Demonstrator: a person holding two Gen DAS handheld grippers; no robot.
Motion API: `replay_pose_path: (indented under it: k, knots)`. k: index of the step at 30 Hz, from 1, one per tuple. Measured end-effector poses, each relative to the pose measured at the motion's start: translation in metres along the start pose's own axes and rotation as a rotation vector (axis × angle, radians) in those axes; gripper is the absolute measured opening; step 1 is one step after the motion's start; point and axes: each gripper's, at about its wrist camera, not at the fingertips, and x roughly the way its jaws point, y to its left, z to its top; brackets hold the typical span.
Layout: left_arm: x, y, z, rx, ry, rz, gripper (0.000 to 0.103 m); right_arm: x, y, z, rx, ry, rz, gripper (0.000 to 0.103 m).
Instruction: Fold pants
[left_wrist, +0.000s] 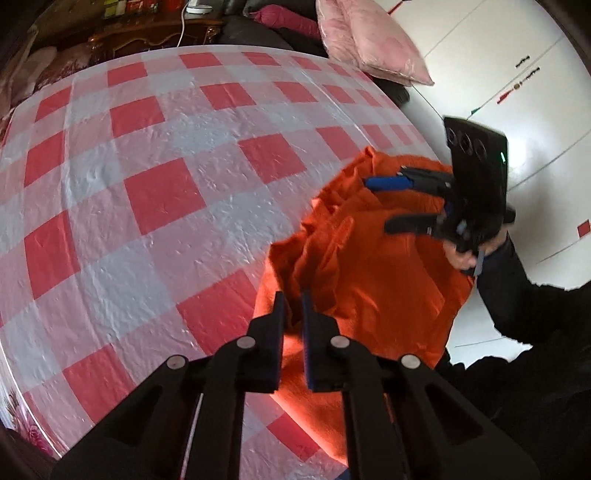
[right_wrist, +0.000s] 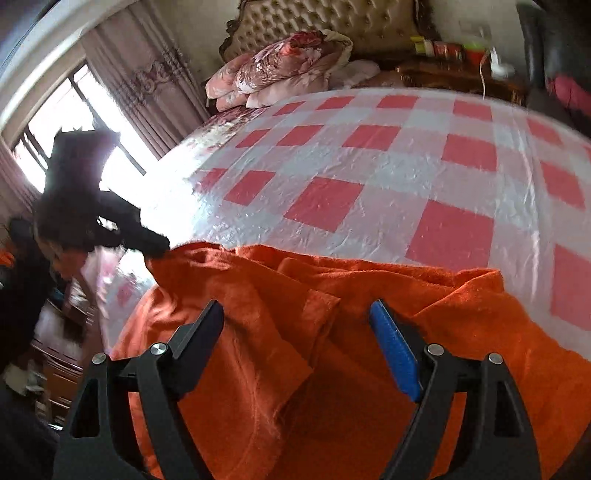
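The orange pants (left_wrist: 369, 258) lie bunched at the near right edge of the red-and-white checked bed cover (left_wrist: 147, 166). My left gripper (left_wrist: 293, 299) is shut on a fold of the pants at their near left edge. My right gripper (left_wrist: 376, 205) hovers open over the pants' far side, fingers spread with cloth below them. In the right wrist view the pants (right_wrist: 332, 350) fill the foreground, my right gripper (right_wrist: 299, 310) stands open above them, and my left gripper (right_wrist: 155, 247) pinches the cloth's far left corner.
Pink pillows (left_wrist: 369, 40) and a dark sofa lie beyond the bed's far edge. White wardrobe doors (left_wrist: 517, 74) stand at the right. Folded quilts (right_wrist: 280, 70) rest by a tufted headboard. A wooden nightstand (right_wrist: 461, 74) holds bottles. A window (right_wrist: 74, 122) is at the left.
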Motion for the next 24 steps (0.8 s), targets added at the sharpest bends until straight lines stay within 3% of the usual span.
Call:
replay_pose_path:
  k: [3, 5, 7, 9, 11, 12, 16, 20, 24]
  knots:
    - [-0.002, 0.001, -0.010, 0.015, 0.005, 0.014, 0.006, 0.004, -0.006, 0.005, 0.050, 0.037, 0.017, 0.056]
    - [-0.002, 0.001, -0.015, 0.028, 0.007, 0.011, 0.006, 0.009, 0.003, 0.006, 0.003, 0.055, -0.026, 0.042]
    - [-0.003, 0.002, -0.017, 0.022, 0.001, 0.018, 0.006, 0.014, 0.018, 0.004, -0.060, 0.064, -0.068, 0.015]
    - [-0.003, 0.005, -0.015, 0.003, -0.007, 0.024, 0.008, 0.011, 0.033, 0.001, -0.125, 0.046, -0.108, 0.013]
    - [-0.009, 0.012, -0.014, -0.025, -0.023, 0.045, 0.030, -0.001, 0.044, -0.002, -0.164, 0.011, -0.120, 0.013]
    - [-0.012, 0.017, -0.012, -0.048, -0.033, 0.046, 0.034, -0.007, 0.050, -0.003, -0.180, -0.004, -0.116, 0.012]
    - [-0.019, 0.039, 0.005, -0.129, -0.043, 0.031, 0.035, -0.036, 0.075, -0.009, -0.247, -0.060, -0.094, 0.012]
    - [-0.003, 0.045, 0.025, -0.131, 0.041, -0.020, 0.038, -0.051, 0.099, -0.013, -0.316, -0.086, -0.092, 0.012]
    - [0.020, 0.035, 0.045, -0.026, 0.204, 0.029, 0.043, -0.065, 0.123, -0.024, -0.393, -0.103, -0.070, 0.012]
